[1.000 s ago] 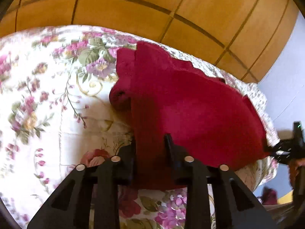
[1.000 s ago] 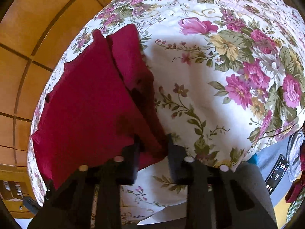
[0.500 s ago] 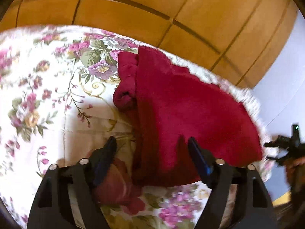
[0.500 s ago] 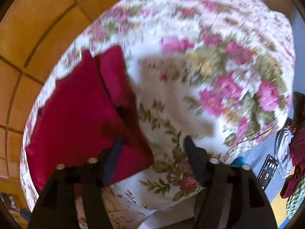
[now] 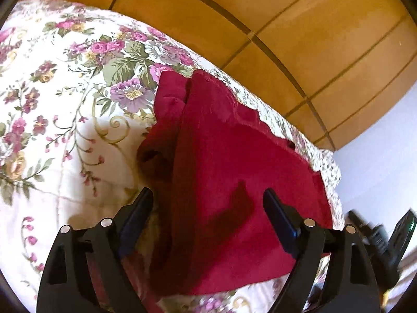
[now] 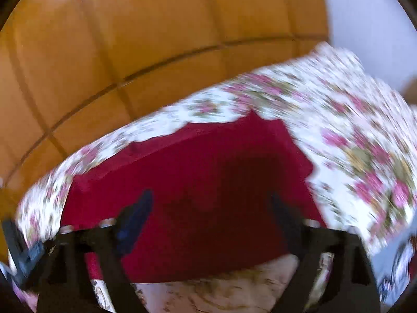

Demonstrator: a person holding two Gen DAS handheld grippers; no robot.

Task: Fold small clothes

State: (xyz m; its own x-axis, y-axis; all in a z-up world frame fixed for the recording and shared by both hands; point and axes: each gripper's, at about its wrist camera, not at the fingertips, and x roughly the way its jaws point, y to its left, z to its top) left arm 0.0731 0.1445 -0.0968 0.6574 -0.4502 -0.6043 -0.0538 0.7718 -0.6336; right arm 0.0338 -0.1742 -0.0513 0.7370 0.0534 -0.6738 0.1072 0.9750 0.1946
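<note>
A dark red garment (image 5: 229,172) lies folded on the floral bedspread (image 5: 65,120), with a rolled sleeve part at its left edge. My left gripper (image 5: 207,203) is open and empty, its fingers spread just above the garment's near part. In the blurred right wrist view the same red garment (image 6: 208,182) lies flat on the bedspread (image 6: 351,135). My right gripper (image 6: 209,206) is open and empty, held over the garment's near edge.
A wooden panelled wall (image 5: 260,13) stands behind the bed and also shows in the right wrist view (image 6: 130,39). The bed's far edge runs right behind the garment. A dark device (image 5: 398,237), partly blurred, shows low at the right of the left wrist view.
Both grippers opened and let go of the red garment, which now lies on the bed. The right gripper has swung round quickly and now faces the wooden wall.
</note>
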